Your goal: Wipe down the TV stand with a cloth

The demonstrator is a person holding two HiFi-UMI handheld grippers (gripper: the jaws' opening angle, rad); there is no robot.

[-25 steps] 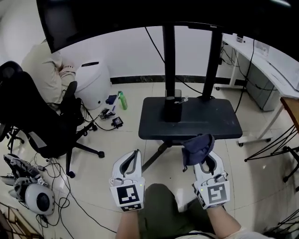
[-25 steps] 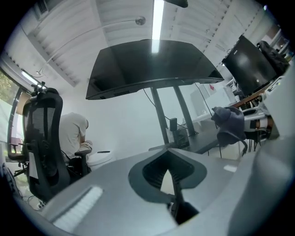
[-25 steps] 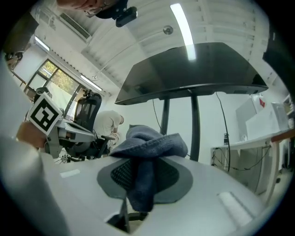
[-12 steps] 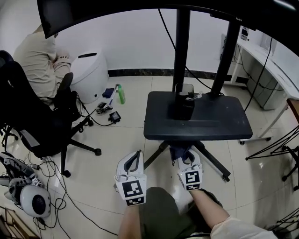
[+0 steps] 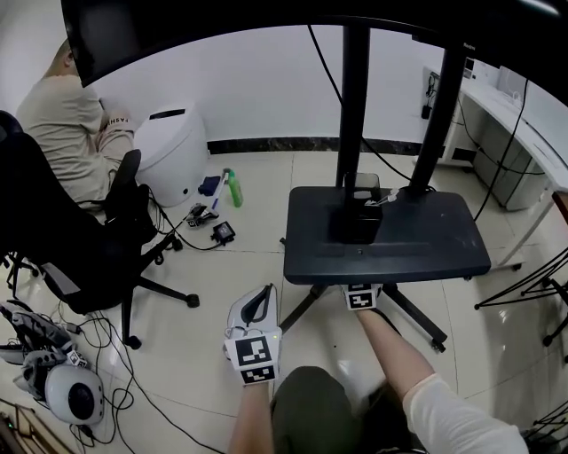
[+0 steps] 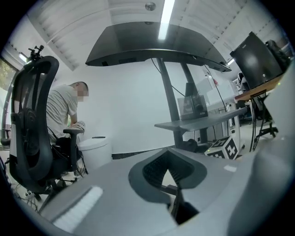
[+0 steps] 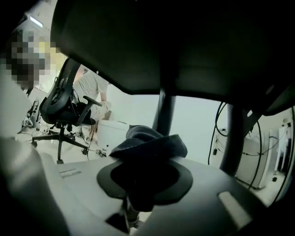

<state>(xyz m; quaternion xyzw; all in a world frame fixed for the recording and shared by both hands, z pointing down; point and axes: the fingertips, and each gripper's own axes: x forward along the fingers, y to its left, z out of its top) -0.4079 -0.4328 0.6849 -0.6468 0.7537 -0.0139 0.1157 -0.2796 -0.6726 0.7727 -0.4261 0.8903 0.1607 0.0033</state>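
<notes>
Under the front edge of the TV stand (image 5: 386, 235), my right gripper (image 5: 359, 297) is now reaching in, clamped tight on the dark blue cloth (image 7: 150, 145). A second ago it was hovering out in front of the shelf, so I am judging that a wipe of the underside is starting. My left gripper (image 5: 257, 306) is hanging low by my lap, jaws closed on nothing. I am finding no legible writing; the lettering on the TV (image 5: 222, 18) is too small.
</notes>
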